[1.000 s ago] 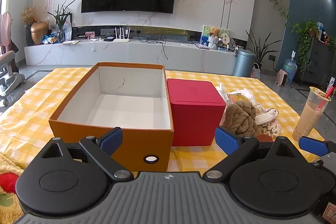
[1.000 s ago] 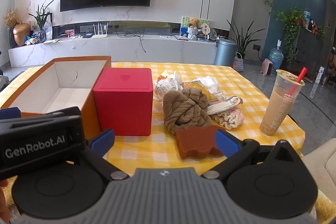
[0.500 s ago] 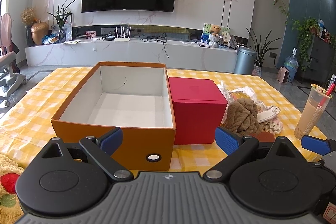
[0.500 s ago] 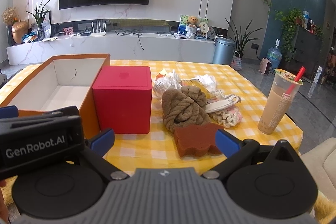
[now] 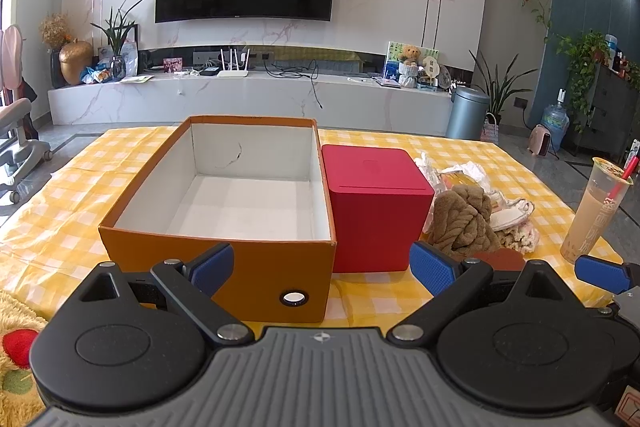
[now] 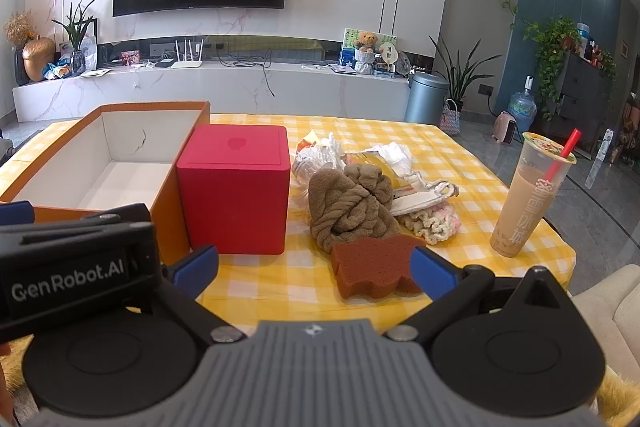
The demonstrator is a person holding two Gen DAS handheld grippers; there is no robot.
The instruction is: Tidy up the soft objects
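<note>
Yellow checked cloth (image 6: 360, 131) covers a living-room table, with a dark television on the marble wall behind. An open orange box (image 5: 256, 267) sits empty on the cloth, and everything else lies to one side of it. Touching its right wall is a closed red cube (image 6: 236, 187). Further right of the box lie the soft things: a knotted brown towel (image 6: 352, 203), a rust-coloured sponge (image 6: 374, 269) just in front of it, and a pink crocheted piece (image 6: 434, 223) beside crumpled wrappers. A milk tea cup (image 6: 528, 195) stands well right.

Over the last second both views have crept slightly closer to the box and pile; nothing on the table has moved. The left gripper (image 5: 322, 267) and right gripper (image 6: 314, 267) have their jaws spread wide, holding nothing. Sorting looks barely begun, with the sponge nearest the right gripper.
</note>
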